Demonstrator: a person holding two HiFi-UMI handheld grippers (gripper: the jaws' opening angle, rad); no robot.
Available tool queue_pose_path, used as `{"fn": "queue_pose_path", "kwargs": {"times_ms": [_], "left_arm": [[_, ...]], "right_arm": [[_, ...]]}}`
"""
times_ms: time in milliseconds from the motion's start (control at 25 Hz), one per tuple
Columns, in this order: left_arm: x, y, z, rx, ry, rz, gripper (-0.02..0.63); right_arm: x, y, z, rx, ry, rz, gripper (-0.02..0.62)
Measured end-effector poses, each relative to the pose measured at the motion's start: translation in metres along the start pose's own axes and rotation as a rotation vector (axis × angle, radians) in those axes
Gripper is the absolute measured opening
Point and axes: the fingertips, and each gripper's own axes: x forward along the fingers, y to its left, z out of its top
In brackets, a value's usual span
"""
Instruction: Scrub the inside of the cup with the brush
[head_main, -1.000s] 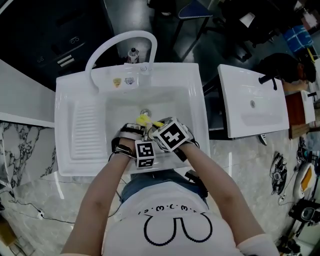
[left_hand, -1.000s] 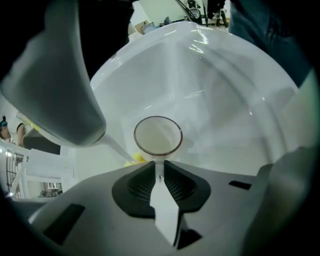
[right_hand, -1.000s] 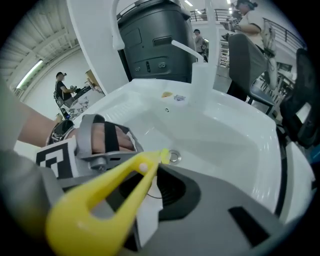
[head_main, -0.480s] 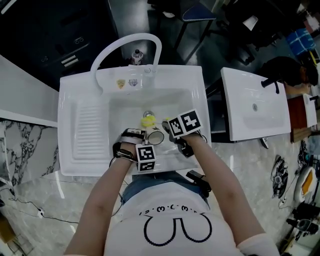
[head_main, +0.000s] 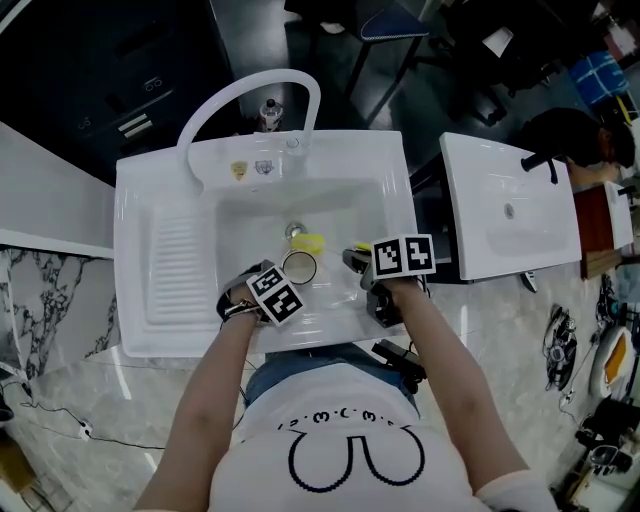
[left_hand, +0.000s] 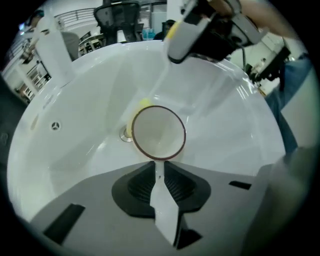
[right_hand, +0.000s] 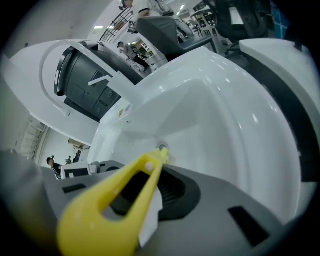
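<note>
A white cup (head_main: 298, 266) with a dark rim is held low in the white sink (head_main: 360, 195), mouth turned up towards me. My left gripper (head_main: 288, 278) is shut on its thin handle (left_hand: 159, 172); in the left gripper view the cup (left_hand: 158, 132) looks empty inside. My right gripper (head_main: 355, 258) is shut on the yellow brush (right_hand: 125, 190). The brush head (head_main: 310, 242) lies outside the cup, just beyond its rim, near the drain (head_main: 292, 231). The right gripper (left_hand: 200, 30) stands to the cup's right, apart from it.
A curved white faucet (head_main: 250, 95) arches over the sink's back edge. A ribbed washboard (head_main: 175, 255) fills the sink's left side. A second white basin (head_main: 510, 205) stands to the right, across a dark gap. A marble counter (head_main: 70, 400) runs along the front.
The right gripper has drawn away to the right and the brush has come clear of the cup. Both grippers have rolled, and the cup's mouth now shows open beside the brush head.
</note>
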Motion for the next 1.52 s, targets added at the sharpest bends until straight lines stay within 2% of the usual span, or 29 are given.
{"fn": "queue_pose_path", "kwargs": {"times_ms": [120,200,280,400,520,680,840,960,1000,1040,1080,1160,1360,1520], "left_arm": [[-0.002,0.009,0.003,-0.16,-0.033,-0.027,0.064],[-0.003,0.015,0.004,-0.269,-0.05,-0.052,0.064],[-0.004,0.019,0.003,-0.333,-0.061,-0.075,0.064],[-0.003,0.021,0.002,-0.335,-0.06,-0.08,0.065],[-0.004,0.025,0.002,-0.319,-0.071,-0.046,0.071],[-0.021,0.034,0.009,-0.336,-0.156,-0.025,0.114],[-0.06,0.058,0.019,-0.4,-0.332,0.037,0.135],[-0.094,0.074,0.021,-0.403,-0.449,0.123,0.135],[-0.108,0.078,0.021,-0.399,-0.492,0.165,0.113],[-0.122,0.082,0.023,-0.395,-0.538,0.207,0.049],[-0.136,0.086,0.024,-0.391,-0.585,0.243,0.015],[-0.158,0.089,0.028,-0.386,-0.665,0.285,0.015],[-0.191,0.088,0.027,-0.396,-0.771,0.346,0.015],[-0.222,0.08,0.032,-0.408,-0.866,0.413,0.015]], "right_arm": [[-0.009,-0.006,-0.003,0.018,-0.02,-0.043,0.038],[-0.016,-0.008,-0.006,-0.023,-0.011,-0.086,0.038],[-0.022,-0.006,-0.007,-0.094,-0.012,-0.115,0.038],[-0.033,0.005,-0.002,-0.22,-0.048,-0.131,0.038],[-0.045,0.017,0.005,-0.369,-0.072,-0.151,0.038],[-0.058,0.027,0.013,-0.491,-0.128,-0.19,0.038],[-0.064,0.029,0.022,-0.519,-0.183,-0.219,0.038],[-0.069,0.031,0.022,-0.486,-0.218,-0.231,0.038],[-0.071,0.033,0.021,-0.47,-0.236,-0.234,0.038],[-0.073,0.035,0.02,-0.46,-0.255,-0.237,0.038],[-0.075,0.037,0.02,-0.459,-0.274,-0.242,0.038],[-0.078,0.044,0.021,-0.475,-0.302,-0.252,0.038],[-0.083,0.068,0.015,-0.529,-0.349,-0.251,0.038],[-0.094,0.085,0.019,-0.623,-0.392,-0.233,0.038]]}}
